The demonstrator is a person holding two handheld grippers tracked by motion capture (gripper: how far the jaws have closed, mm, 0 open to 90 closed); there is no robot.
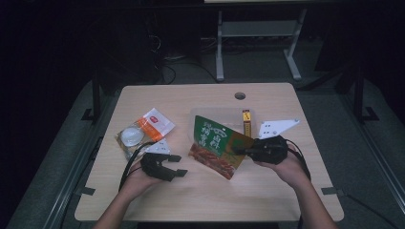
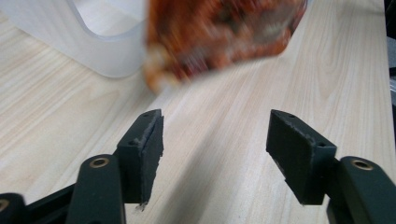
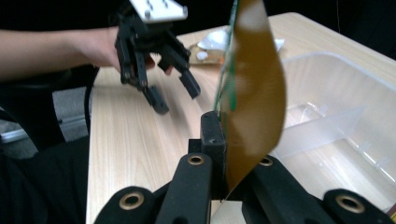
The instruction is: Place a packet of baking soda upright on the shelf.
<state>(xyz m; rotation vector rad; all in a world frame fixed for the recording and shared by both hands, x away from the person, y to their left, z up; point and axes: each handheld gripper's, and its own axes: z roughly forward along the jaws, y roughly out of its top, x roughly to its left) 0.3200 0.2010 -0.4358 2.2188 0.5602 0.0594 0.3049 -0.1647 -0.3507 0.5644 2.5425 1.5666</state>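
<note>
1. At the middle of the bench (image 1: 267, 200), the right gripper (image 1: 239, 150) is clamped on the edge of a green and orange snack bag (image 1: 217, 143), holding it tilted over the near rim of a clear plastic bin (image 1: 200, 114); in the right gripper view the bag's edge stands pinched between the pads.
2. The left gripper (image 1: 177, 165) stands wide and empty, just beside the bag's lower end; nothing lies between its jaws.
3. By my judgement the bag is lifted but not yet placed: getting it down into the bin is what remains.
4. A small yellow box (image 1: 246, 122) already rests in the bin's far part.
5. An orange and white packet (image 1: 155, 123) and a clear round-lidded item (image 1: 130, 137) lie at the left, well apart from the bin.
6. Room is good: bare wood fills the near side, and the bench edges lie well clear of both hands. The bin's wall is the one edge the bag could catch.
</note>
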